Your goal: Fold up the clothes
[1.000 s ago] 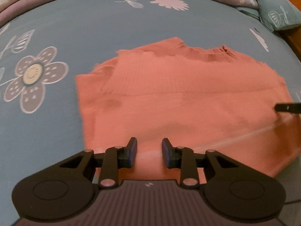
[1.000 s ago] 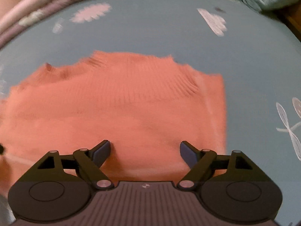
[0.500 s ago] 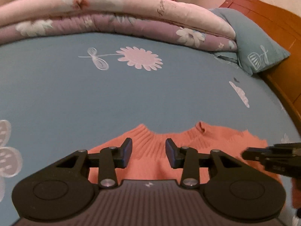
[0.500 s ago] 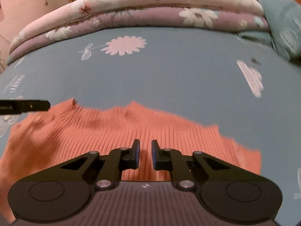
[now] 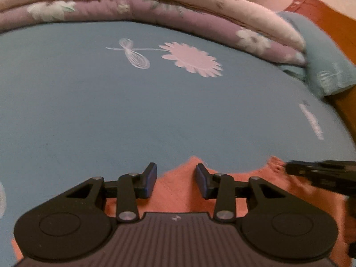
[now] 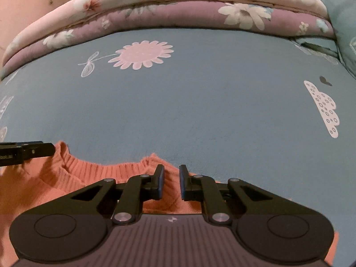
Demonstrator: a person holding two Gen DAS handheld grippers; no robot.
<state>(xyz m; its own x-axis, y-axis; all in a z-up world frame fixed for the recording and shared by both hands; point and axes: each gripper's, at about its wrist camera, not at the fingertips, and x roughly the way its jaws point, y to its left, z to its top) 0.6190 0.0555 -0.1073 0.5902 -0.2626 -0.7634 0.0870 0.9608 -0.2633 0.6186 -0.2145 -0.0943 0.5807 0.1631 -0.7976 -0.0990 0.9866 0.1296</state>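
On the blue floral bedsheet (image 6: 200, 102), the right gripper (image 6: 171, 181), jaws opening slightly, pinches the orange knit sweater (image 6: 93, 173); the left gripper (image 5: 175, 181), jaws partly apart, straddles a fold; either hold could slip.

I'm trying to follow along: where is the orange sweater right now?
The orange sweater lies on the blue flowered bedsheet, low in both wrist views, its ribbed far edge by the tips of both claws, well short of the folded quilts at the back.
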